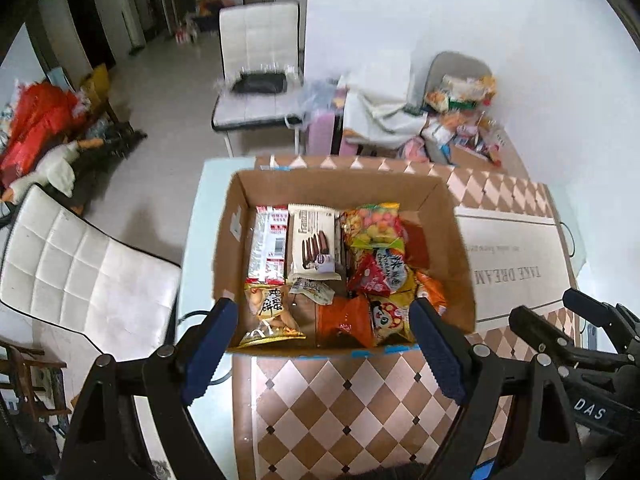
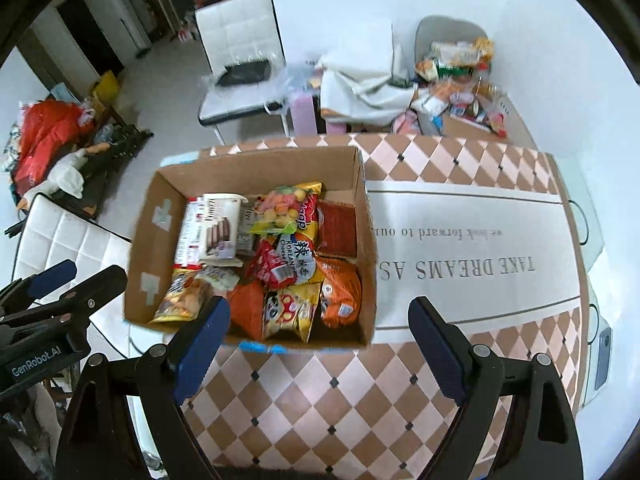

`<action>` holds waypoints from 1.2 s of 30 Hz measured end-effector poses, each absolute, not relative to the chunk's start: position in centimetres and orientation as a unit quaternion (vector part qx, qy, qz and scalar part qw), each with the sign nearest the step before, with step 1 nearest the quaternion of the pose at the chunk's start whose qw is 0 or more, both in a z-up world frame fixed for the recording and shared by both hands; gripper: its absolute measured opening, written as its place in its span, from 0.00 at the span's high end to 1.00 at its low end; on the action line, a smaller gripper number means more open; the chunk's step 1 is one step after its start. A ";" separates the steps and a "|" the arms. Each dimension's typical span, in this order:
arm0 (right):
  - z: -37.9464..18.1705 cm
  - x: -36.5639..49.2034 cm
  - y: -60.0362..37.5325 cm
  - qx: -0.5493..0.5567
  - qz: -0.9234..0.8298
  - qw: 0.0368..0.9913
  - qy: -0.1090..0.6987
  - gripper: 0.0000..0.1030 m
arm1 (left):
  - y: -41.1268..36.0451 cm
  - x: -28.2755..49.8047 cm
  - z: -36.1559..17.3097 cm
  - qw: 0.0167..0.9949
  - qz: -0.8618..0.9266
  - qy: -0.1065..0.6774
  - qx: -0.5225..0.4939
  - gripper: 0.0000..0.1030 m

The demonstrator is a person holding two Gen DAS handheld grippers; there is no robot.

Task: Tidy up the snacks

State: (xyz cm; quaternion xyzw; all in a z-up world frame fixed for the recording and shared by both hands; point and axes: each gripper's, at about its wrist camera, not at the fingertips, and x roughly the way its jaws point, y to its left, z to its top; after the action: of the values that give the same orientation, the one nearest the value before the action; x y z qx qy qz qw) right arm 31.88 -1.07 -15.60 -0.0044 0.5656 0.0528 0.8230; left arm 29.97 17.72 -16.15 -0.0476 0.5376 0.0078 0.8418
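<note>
- Left wrist view: open brown cardboard box point(image 1: 344, 264) sits on a table with a pink-and-white diamond-pattern cloth point(image 1: 340, 408), at the cloth's left edge, blue tape along the box's near rim.
- Box is packed with snack packets: silver-and-red wrapped biscuit pack point(image 1: 268, 250) at the left, white pack showing chocolate sandwich cookies point(image 1: 314, 246) beside it, touching.
- Yellow bag of coloured puff balls point(image 1: 374, 226) at the back right, red triangular spicy-snack packet point(image 1: 370, 276) below it, orange foil packet point(image 1: 344, 320) and yellow cartoon-face bag point(image 1: 390, 318) at the near wall.
- Yellow biscuit bag with black characters point(image 1: 268, 312) in the near left corner.
- Left gripper point(image 1: 324, 344) above the box's near edge, blue pads spread wide, empty, touching nothing.
- Part of the other black gripper shows at the lower right edge.
- Right wrist view: same cardboard box point(image 2: 256, 168) seen from its right, white cloth strip printed with "TAKE DREAMS" point(image 2: 472, 248) lies just beside the box's right wall.
- Orange crinkled snack bag point(image 2: 340, 292) against the right wall, dark red flat packet point(image 2: 336, 228) behind it.
- Right gripper point(image 2: 320, 340) over the box's near right corner and the cloth, jaws wide apart, nothing gripped, no contact.
- White padded chairs point(image 2: 236, 36) stand on the floor beyond the table.
</note>
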 end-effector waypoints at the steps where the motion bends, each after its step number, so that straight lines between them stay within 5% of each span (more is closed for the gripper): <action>1: -14.9 31.1 -1.2 -0.005 0.055 0.826 0.561 0.10 | 17.5 29.3 -15.4 0.846 0.010 0.531 -0.043 0.15; 19: -1.5 19.7 -3.7 -0.015 0.053 0.886 0.460 0.05 | 15.5 19.8 -5.5 0.889 0.014 0.454 -0.051 0.15; 36: 2.5 16.9 -4.7 -0.023 0.033 0.903 0.427 0.03 | 15.5 17.2 -3.1 0.905 0.030 0.421 -0.045 0.15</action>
State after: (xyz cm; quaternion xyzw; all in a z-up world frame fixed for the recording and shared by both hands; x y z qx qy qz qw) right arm 16.91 -4.68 2.54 -0.0233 0.4267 0.0332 0.9035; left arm 17.22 15.53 -3.05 -0.0451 0.4214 0.0303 0.9053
